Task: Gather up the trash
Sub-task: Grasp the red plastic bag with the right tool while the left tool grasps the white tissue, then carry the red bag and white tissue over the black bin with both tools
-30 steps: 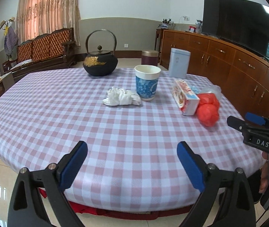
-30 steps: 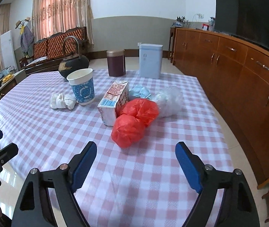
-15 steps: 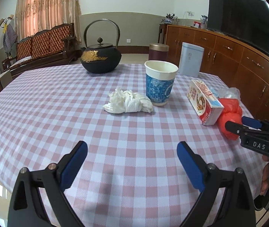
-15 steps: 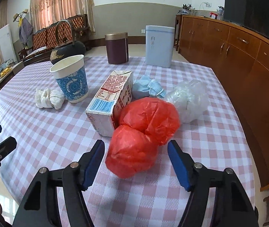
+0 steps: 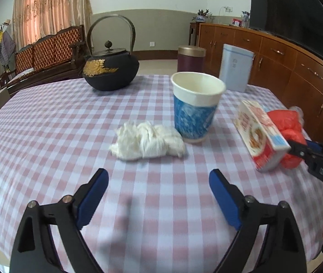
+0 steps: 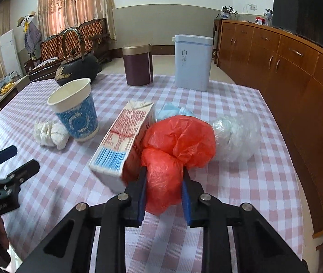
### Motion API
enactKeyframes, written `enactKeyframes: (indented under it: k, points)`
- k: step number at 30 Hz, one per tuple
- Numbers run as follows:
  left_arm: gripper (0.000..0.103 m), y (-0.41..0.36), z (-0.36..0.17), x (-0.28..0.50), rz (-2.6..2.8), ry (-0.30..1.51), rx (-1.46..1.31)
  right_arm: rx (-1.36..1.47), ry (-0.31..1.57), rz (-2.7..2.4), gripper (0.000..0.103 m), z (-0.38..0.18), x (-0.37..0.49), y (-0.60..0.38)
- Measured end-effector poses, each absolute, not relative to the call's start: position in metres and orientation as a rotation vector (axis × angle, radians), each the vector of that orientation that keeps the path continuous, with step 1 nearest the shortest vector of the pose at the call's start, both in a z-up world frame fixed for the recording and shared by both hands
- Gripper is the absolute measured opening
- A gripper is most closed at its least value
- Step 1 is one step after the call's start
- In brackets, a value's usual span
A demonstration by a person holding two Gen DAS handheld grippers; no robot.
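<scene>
My right gripper (image 6: 163,177) is shut on a crumpled red plastic bag (image 6: 177,145) that rests on the checked tablecloth (image 6: 241,193). A milk carton (image 6: 125,143) lies against the bag's left side. Behind are a blue crumpled mask (image 6: 172,110) and a clear plastic wad (image 6: 236,136). My left gripper (image 5: 159,182) is open and empty, just short of a crumpled white tissue (image 5: 147,141). A blue paper cup (image 5: 195,107) stands right of the tissue. The right gripper (image 5: 316,154) shows at the red bag (image 5: 286,125) in the left wrist view.
A black iron teapot (image 5: 110,70), a maroon tin (image 6: 137,64) and a pale blue canister (image 6: 193,62) stand at the table's far side. A wooden sideboard (image 6: 297,68) runs along the right. A wooden sofa (image 5: 47,54) stands far left.
Both grippers moved forward over the table. My right gripper closed from open onto the red bag. My left gripper came closer to the tissue and stayed open.
</scene>
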State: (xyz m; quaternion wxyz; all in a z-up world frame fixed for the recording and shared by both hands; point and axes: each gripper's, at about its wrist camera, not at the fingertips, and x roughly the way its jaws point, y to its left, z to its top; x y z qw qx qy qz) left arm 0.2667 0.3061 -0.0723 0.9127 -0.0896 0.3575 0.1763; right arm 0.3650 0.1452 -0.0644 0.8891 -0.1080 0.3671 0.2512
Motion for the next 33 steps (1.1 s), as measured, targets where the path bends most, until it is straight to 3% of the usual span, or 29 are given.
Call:
enactKeyframes:
  k: [11,13,15,18,33]
  points:
    - [0.088,0.331,-0.085,0.324,0.357,0.847,-0.21,-0.205,0.782,0.513,0.027,-0.073,0.384,0.142]
    - [0.079,0.333,-0.086,0.327,0.363,0.856,-0.213,-0.195,0.792,0.514,0.027,-0.073,0.388,0.142]
    - [0.058,0.333,-0.088,0.327,0.362,0.857,-0.216,-0.189,0.802,0.521,0.025,-0.073,0.391,0.143]
    - [0.046,0.327,-0.085,0.322,0.345,0.836,-0.209,-0.19,0.805,0.543,0.023,-0.071,0.388,0.147]
    - [0.045,0.299,-0.046,0.249,0.35,0.736,-0.142,-0.188,0.705,0.568,0.022,-0.031,0.33,0.133]
